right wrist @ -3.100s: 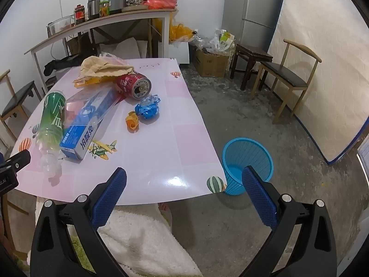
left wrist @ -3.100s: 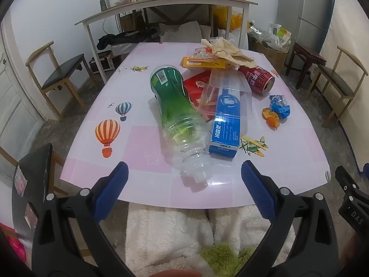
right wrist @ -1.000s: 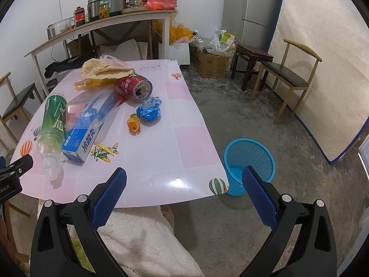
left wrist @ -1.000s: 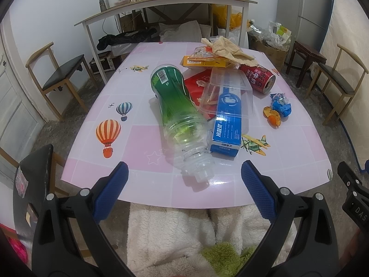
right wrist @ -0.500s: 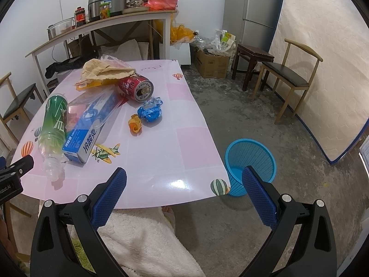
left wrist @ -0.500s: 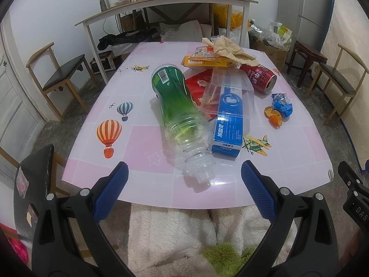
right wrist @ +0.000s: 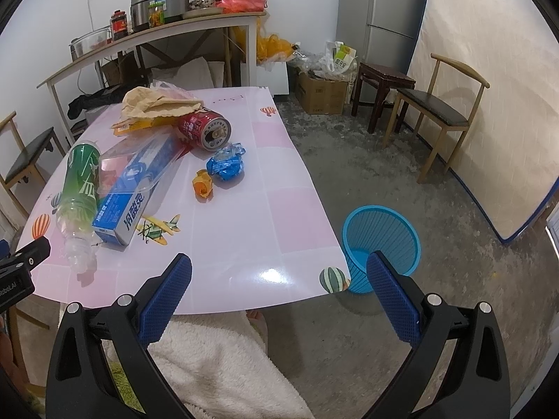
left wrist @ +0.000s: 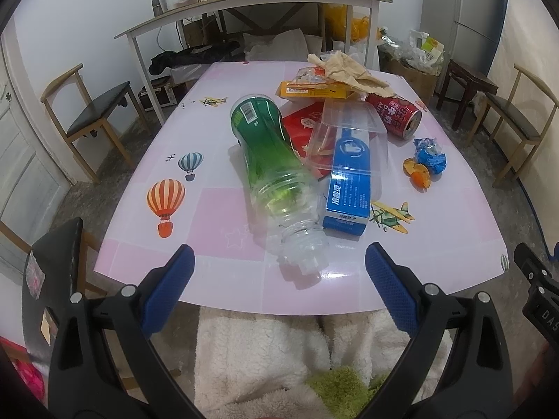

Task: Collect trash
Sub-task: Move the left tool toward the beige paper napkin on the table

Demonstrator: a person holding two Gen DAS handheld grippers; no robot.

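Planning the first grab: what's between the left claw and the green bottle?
Only bare tabletop: in the left wrist view, the green bottle points its capless neck toward the open left claw.

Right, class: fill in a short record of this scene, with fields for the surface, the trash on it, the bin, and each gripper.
surface: pink table with balloon prints
trash: green bottle lying on its side, blue box, red can, blue wrapper, orange peel, crumpled brown paper
bin: blue basket on the floor beside the table, nothing visible inside
left gripper: open, holding nothing
right gripper: open, holding nothing
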